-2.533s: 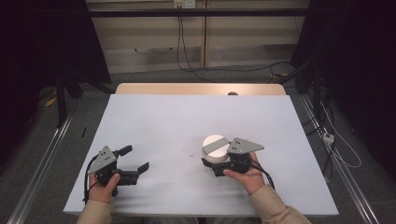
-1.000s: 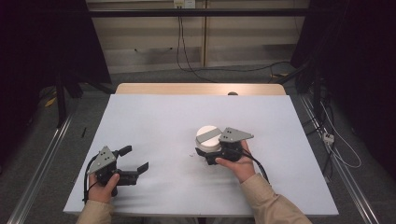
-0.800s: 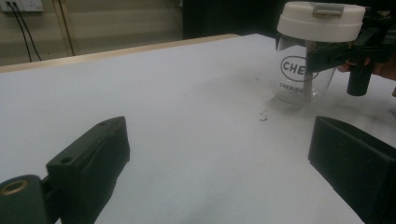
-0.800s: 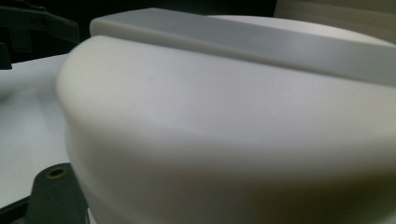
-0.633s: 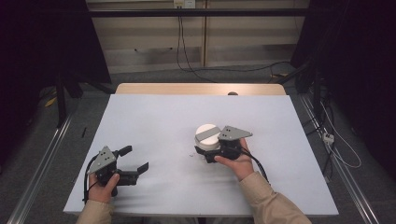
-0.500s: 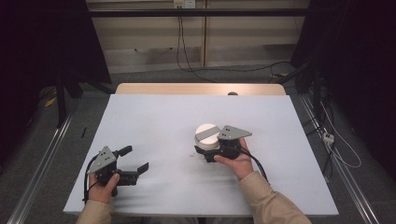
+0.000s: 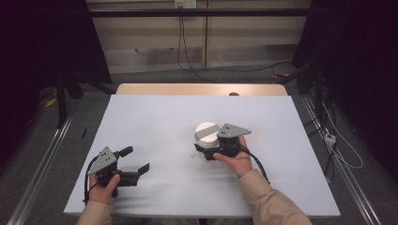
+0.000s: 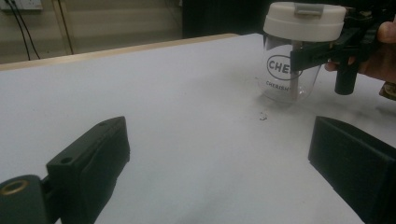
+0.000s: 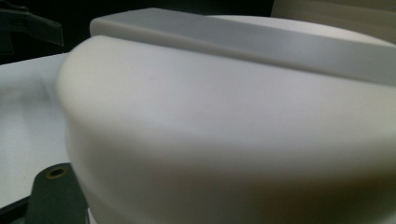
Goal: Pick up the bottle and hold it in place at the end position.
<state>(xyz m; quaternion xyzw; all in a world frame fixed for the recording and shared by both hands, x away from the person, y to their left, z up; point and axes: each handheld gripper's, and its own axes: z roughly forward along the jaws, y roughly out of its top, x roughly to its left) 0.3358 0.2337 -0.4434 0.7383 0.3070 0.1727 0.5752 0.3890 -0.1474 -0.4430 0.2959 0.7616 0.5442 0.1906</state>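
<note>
Moved: right claw (image 7: 206,149) and jar (image 7: 207,136) have shifted from right of centre toward the surface's (image 7: 155,117) middle; left claw (image 7: 136,164) unchanged near the near-left corner, jaws wide, empty.
Jar: clear, white lid (image 8: 304,21), clamped in the right claw's jaws, base at or just above the surface.
Risk: smooth wall could slip or tip in the narrow grip.
Unclear: contents, full lettering, whether the base touches; the right gripper view blurs at the lid.

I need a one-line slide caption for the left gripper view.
Right hand-held gripper clamps a clear, white-lidded jar on the white table.
</note>
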